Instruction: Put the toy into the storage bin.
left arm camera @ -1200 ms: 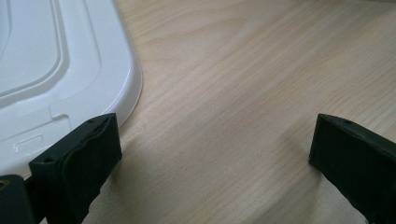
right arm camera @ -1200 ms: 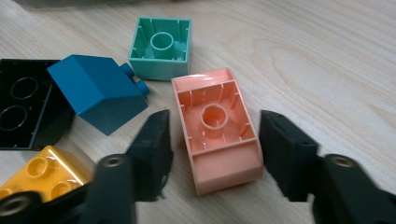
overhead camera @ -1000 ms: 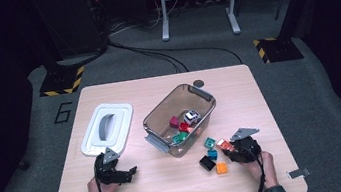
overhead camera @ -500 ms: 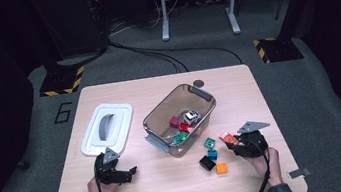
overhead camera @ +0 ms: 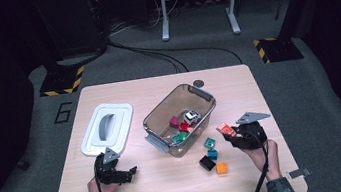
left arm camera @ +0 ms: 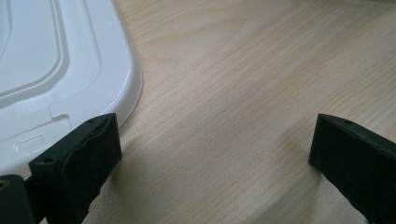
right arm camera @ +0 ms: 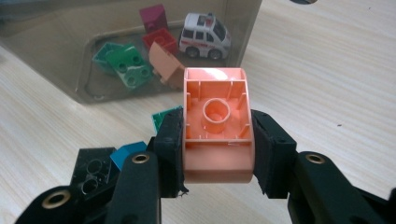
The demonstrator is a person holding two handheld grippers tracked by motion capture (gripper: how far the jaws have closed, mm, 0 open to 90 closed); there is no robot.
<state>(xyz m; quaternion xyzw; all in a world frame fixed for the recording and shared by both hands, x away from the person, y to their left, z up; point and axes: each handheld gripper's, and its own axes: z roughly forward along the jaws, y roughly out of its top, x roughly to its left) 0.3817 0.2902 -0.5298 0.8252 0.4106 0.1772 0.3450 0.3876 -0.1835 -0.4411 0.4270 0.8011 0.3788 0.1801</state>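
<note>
Jaws of our right gripper (right arm camera: pixel 217 140) clamp a salmon-orange brick (right arm camera: pixel 217 126) from both sides, its hollow underside with the round socket turned toward the camera. Jaws of our left gripper (overhead camera: pixel 118 173) stand wide apart with nothing between them, low over bare wood beside the white lid (left arm camera: pixel 46 70).

Item held: the brick, clear of the table (overhead camera: pixel 172 191), just right of the clear bin (overhead camera: pixel 180 117) and not yet over it.

Items in the bin: toy car (right arm camera: pixel 205 35), green brick (right arm camera: pixel 128 65), red and magenta bricks, a pale orange piece.

Items loose on the table: black brick (right arm camera: pixel 91 170), blue brick (right arm camera: pixel 126 154), teal brick (overhead camera: pixel 209 142), small orange brick (overhead camera: pixel 222 167).

Risks, as we judge them:
- The pads bear on smooth, thin side walls, so a jolt could let the brick twist or slip out.
- Carried too low, it could strike the bin's near rim, shoving the bin or knocking the brick loose.
- Released short of the rim, it would land among the loose bricks.
- The trailing cable could drag the pieces below.
</note>
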